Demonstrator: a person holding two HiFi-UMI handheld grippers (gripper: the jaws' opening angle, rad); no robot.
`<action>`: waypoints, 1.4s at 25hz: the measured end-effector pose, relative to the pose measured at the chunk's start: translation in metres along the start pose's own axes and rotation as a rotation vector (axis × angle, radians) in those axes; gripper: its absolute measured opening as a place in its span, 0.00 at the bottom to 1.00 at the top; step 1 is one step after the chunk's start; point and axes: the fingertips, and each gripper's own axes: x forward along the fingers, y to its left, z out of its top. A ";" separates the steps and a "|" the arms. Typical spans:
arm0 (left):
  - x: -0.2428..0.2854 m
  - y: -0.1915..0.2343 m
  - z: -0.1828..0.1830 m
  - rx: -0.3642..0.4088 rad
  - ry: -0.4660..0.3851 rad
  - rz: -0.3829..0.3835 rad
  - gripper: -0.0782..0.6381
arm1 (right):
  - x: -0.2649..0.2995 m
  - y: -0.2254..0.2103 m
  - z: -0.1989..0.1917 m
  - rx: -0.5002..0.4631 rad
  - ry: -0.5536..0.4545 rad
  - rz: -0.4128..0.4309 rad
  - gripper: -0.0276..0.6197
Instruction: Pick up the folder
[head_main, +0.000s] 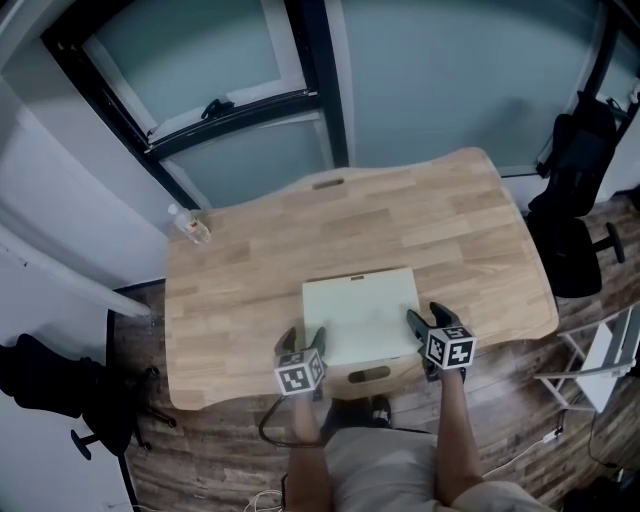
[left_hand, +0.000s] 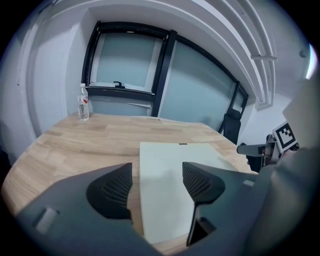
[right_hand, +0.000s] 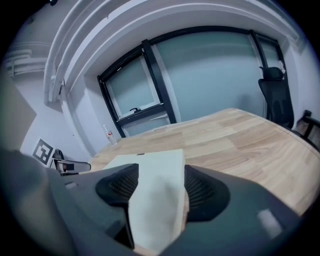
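A pale cream folder (head_main: 360, 315) lies flat on the wooden table (head_main: 250, 260), close to its front edge. My left gripper (head_main: 302, 340) hovers at the folder's near left corner. In the left gripper view its jaws (left_hand: 157, 186) stand open, with the folder's left edge (left_hand: 162, 200) running between them. At the near right corner is my right gripper (head_main: 428, 318). Its jaws (right_hand: 159, 187) are open too, and the folder's right side (right_hand: 157, 210) shows in the gap. No pad presses on the folder.
A small water bottle (head_main: 190, 225) stands at the table's far left corner, below the window. A black office chair (head_main: 575, 190) is off the table's right end and another (head_main: 70, 385) is at the left. A white rack (head_main: 600, 360) stands on the floor at the lower right.
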 end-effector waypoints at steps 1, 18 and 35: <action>0.002 0.000 -0.002 -0.006 0.002 -0.001 0.54 | 0.001 0.000 0.000 0.015 -0.002 0.007 0.48; 0.019 0.003 -0.011 -0.025 0.073 -0.021 0.56 | 0.019 0.000 -0.004 -0.017 0.060 -0.012 0.51; 0.062 0.018 -0.018 -0.268 0.105 -0.112 0.55 | 0.055 -0.015 -0.025 0.105 0.139 -0.008 0.51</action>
